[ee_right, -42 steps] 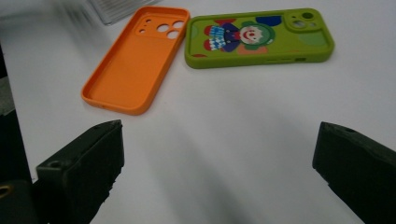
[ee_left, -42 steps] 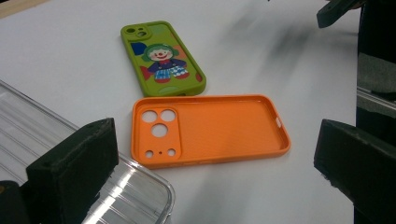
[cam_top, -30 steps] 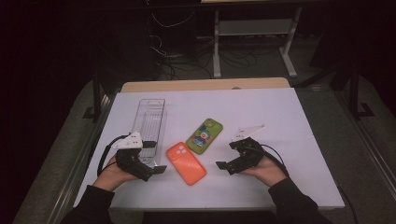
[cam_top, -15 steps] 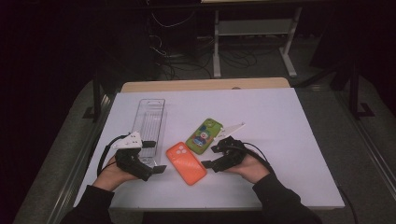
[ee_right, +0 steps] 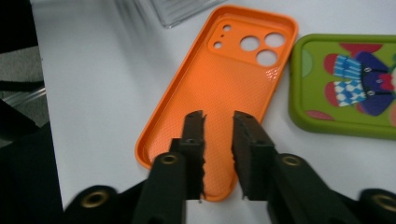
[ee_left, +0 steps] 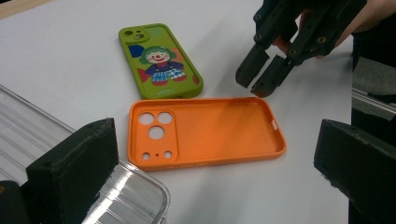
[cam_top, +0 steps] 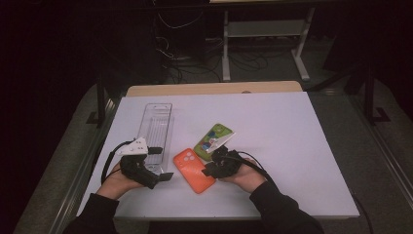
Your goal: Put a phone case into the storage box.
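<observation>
Your right tongs [ee_right: 218, 122] had just been narrowing, jaws nearly together with a slim gap, hovering over the near end of the orange phone case [ee_right: 219, 88] with nothing pinched between them. That case lay hollow side up, just ahead of those tips; its thin rim could have slipped or skidded toward the green clown case [ee_right: 345, 84] beside it if you had bitten shallow. Your left tongs [ee_left: 210, 182] sat wide apart, idle. The clear tray [cam_top: 157, 131], ahead of them, looked empty.

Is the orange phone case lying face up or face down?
Hollow side up: the orange case shows its raised rim and textured inside, empty, flat on the table.
</observation>
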